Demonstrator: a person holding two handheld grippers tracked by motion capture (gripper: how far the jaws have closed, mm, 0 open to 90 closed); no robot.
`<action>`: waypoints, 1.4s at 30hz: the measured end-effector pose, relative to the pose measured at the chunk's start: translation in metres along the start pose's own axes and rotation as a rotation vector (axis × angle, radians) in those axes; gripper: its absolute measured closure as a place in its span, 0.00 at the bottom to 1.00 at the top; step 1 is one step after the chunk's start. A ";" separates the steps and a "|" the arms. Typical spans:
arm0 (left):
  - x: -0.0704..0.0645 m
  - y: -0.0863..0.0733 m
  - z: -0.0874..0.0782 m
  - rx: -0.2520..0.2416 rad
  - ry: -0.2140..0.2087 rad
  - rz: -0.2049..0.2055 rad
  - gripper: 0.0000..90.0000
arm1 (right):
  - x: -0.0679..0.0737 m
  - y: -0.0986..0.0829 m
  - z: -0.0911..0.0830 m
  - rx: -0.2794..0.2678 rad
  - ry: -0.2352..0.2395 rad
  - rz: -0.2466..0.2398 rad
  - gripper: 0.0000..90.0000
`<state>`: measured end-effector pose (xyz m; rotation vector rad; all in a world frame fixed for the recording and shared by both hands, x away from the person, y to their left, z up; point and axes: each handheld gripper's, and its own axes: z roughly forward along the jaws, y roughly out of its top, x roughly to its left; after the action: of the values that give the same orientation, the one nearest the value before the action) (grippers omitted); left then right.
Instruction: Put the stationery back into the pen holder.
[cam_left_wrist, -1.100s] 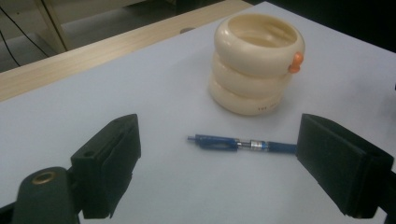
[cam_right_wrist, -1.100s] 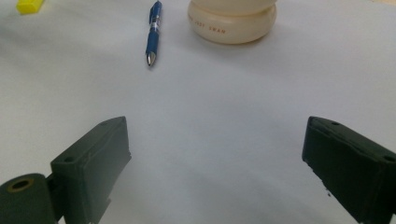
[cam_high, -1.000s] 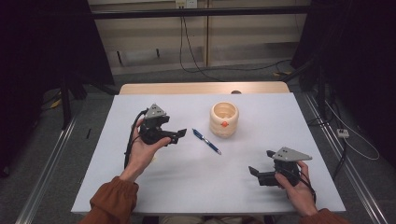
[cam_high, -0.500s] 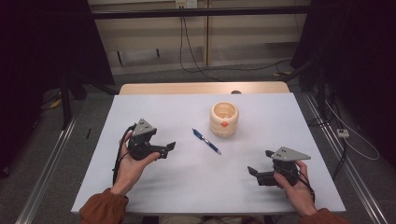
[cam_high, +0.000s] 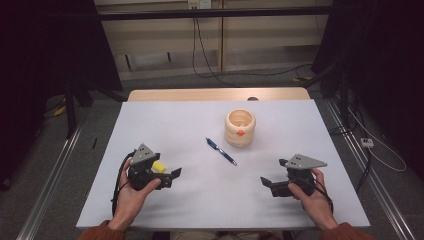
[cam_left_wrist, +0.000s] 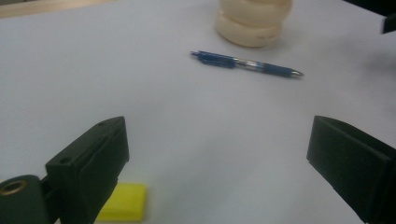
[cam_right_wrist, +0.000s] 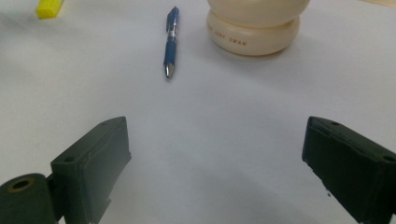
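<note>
A blue pen (cam_high: 221, 151) lies on the white table (cam_high: 200, 120), just left of a cream ringed pot (cam_high: 240, 128) with an orange dot. A small yellow block (cam_high: 158, 166) rests on the table right beside my left gripper (cam_high: 172, 176), which is open and holds nothing. In the left gripper view the yellow block (cam_left_wrist: 122, 207) sits by the left jaw, with the pen (cam_left_wrist: 245, 64) and pot (cam_left_wrist: 254, 21) farther ahead. My right gripper (cam_high: 269, 185) is open and holds nothing near the front right. Its view shows the pen (cam_right_wrist: 170, 42), pot (cam_right_wrist: 254, 25) and yellow block (cam_right_wrist: 49, 8).
A wooden strip (cam_high: 215, 94) runs along the table's far edge. Metal rails (cam_high: 55, 170) flank the table on both sides. Cables (cam_high: 385, 150) lie on the floor at right.
My left gripper has drawn back from the pen toward the front left of the table. The yellow block now shows beside it. The right gripper has stayed put.
</note>
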<state>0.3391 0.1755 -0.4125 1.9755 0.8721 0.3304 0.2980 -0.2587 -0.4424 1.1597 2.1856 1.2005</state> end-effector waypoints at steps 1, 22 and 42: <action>-0.003 -0.002 -0.002 -0.009 -0.002 0.006 0.05 | 0.000 0.002 0.002 0.002 0.014 -0.004 0.08; -0.015 -0.038 -0.011 -0.023 0.040 0.019 0.06 | 0.017 0.047 0.059 0.201 0.055 -0.054 0.15; -0.015 -0.040 -0.007 -0.007 0.038 0.020 0.06 | 0.029 0.086 0.113 0.361 0.088 -0.119 0.37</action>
<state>0.3070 0.1828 -0.4402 1.9782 0.8745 0.3833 0.3965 -0.1529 -0.4330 1.1065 2.5729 0.8446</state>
